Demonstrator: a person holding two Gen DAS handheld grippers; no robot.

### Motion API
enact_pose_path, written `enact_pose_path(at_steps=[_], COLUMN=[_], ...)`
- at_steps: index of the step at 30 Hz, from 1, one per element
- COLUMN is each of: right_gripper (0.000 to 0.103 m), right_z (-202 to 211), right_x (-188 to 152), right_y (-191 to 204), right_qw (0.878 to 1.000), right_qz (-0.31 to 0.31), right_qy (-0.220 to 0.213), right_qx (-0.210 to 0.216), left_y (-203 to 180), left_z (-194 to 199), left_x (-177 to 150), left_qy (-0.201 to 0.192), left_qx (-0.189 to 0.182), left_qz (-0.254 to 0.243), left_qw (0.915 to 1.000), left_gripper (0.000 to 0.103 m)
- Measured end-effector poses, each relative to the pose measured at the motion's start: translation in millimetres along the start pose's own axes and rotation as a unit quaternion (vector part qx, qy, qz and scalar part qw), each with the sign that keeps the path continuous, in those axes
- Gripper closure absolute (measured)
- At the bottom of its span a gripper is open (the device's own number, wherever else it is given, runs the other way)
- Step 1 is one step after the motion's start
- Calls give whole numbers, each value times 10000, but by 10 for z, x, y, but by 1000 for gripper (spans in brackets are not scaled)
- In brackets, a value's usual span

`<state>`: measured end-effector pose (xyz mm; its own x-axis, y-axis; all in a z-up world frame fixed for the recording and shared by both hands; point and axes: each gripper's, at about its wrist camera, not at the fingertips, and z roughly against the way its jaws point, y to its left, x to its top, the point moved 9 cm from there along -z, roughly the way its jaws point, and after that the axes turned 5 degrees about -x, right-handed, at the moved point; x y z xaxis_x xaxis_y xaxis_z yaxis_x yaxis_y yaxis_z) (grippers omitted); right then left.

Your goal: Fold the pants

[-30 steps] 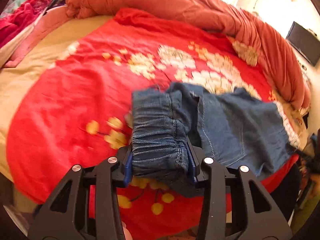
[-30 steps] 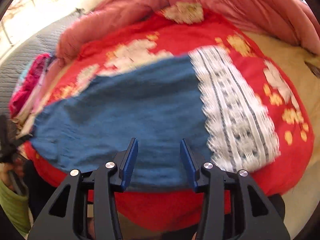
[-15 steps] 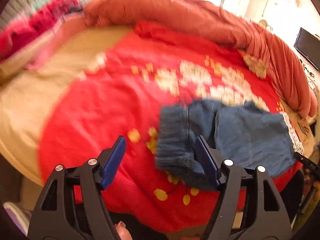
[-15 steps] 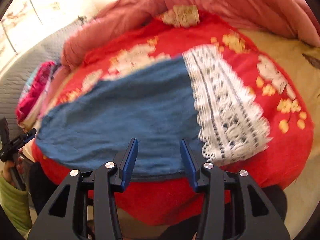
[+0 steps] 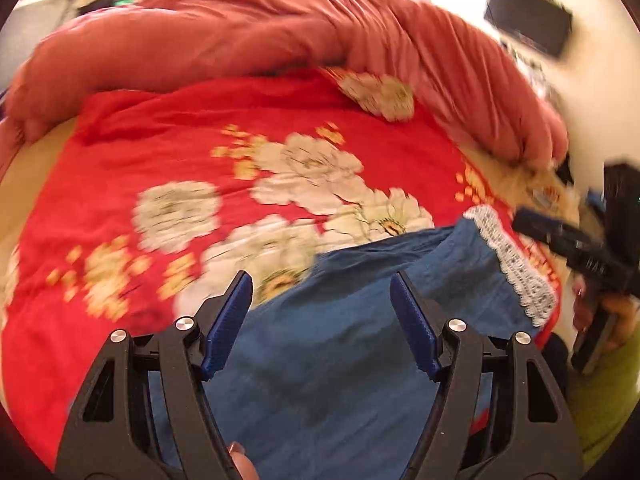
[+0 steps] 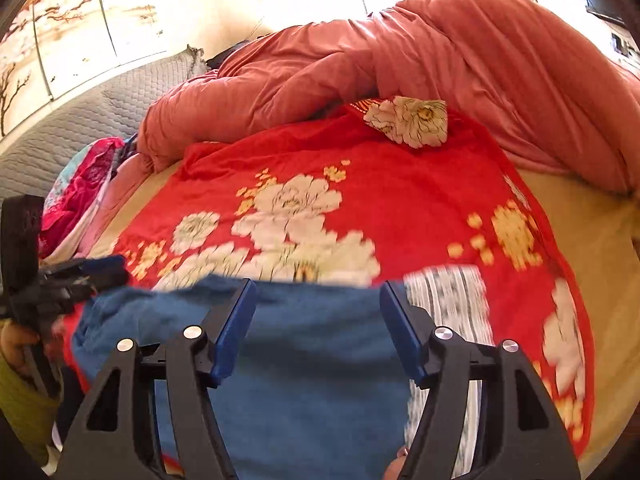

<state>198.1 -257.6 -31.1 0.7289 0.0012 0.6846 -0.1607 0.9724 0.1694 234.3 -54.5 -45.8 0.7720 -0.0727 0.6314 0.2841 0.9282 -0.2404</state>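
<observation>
Just dropped the waistband, so my left gripper [image 5: 322, 322] is spread and empty over the pants [image 5: 340, 360]. Right gripper [image 6: 318, 326] is opening too, pinching nothing. Guess that fold's done.

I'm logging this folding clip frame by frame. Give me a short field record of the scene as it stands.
surface: red floral blanket on a bed
garment: blue pants with white lace hem, lying on the blanket
left hand-held gripper: open, over the pants, gripping nothing
right hand-held gripper: jaws opening, pants below, not pinched
background: bunched orange quilt

Blue denim pants [image 6: 312, 360] with white lace trim, red floral blanket [image 6: 400, 200]
</observation>
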Motion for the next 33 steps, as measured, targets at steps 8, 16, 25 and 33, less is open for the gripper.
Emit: enact_pose_path(at_steps=[8,16,25,33], right_gripper=[40,40,40,42], right_z=[-380,-537,-428,-445], right_x=[-353,-599,-558,-164], right_y=[-227,-540,-547,-1296], right_qw=[9987,9939,9944,9904], right_qz=[-114,-672,-706,-1196], right_qy=[419,877,792,672], right_qx=[-256,-40,27,-171], left_y=[153,113,277,292], left_z=[-737,-856,-982,-945], left_x=[-88,-159,-231,-261], left_qy=[756,638,488,419], left_qx=[-31,-277,-99,-15], left_qz=[-161,-16,170,122], left_qw=[9970,9976,9986,9990], left_gripper=[39,97,94,88])
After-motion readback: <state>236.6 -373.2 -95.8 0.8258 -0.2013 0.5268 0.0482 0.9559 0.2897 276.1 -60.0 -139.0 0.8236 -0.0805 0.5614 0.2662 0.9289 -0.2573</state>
